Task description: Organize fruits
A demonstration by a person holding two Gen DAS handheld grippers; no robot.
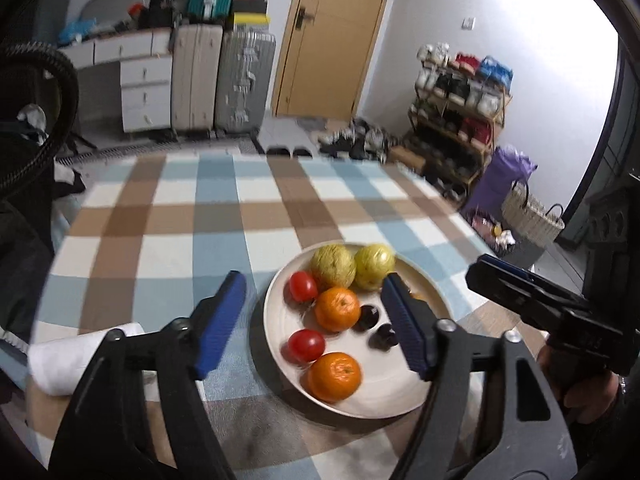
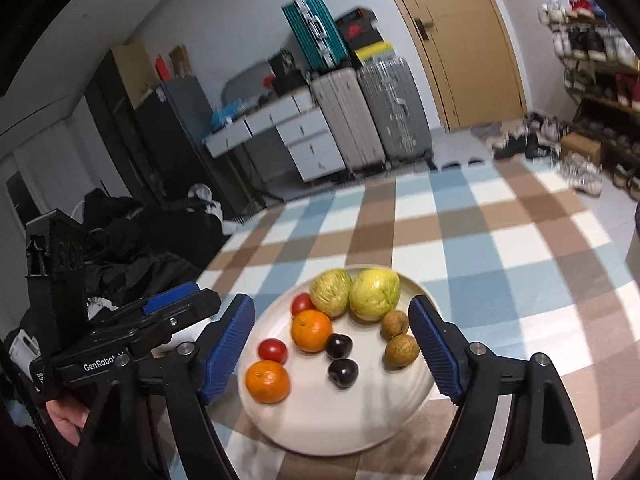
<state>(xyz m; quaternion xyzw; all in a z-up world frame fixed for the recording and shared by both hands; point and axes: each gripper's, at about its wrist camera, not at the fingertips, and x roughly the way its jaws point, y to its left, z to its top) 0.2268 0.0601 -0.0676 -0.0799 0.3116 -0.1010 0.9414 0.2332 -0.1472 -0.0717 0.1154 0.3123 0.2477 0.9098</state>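
A cream plate (image 2: 360, 424) (image 1: 276, 296) on the checked tablecloth holds two yellow-green guavas (image 2: 375, 294) (image 1: 333, 266), two oranges (image 2: 267, 381) (image 1: 335, 376), two small red tomatoes (image 2: 273, 350) (image 1: 306, 345), two dark plums (image 2: 343, 372) (image 1: 383, 336) and two brown longans (image 2: 401, 350). My right gripper (image 2: 332, 340) hovers open over the plate, empty. My left gripper (image 1: 312, 320) is open too, its right finger above the plate and hiding the longans. In the left wrist view the right gripper (image 1: 496, 276) shows at the plate's right.
A white paper roll (image 1: 80, 356) lies left of the plate. The checked cloth (image 1: 200, 220) stretches far beyond the plate. Suitcases (image 1: 224, 80), drawers, a wooden door (image 1: 332, 36) and a shoe rack (image 1: 456, 112) stand in the room behind. A woven basket (image 1: 532, 216) sits right of the table.
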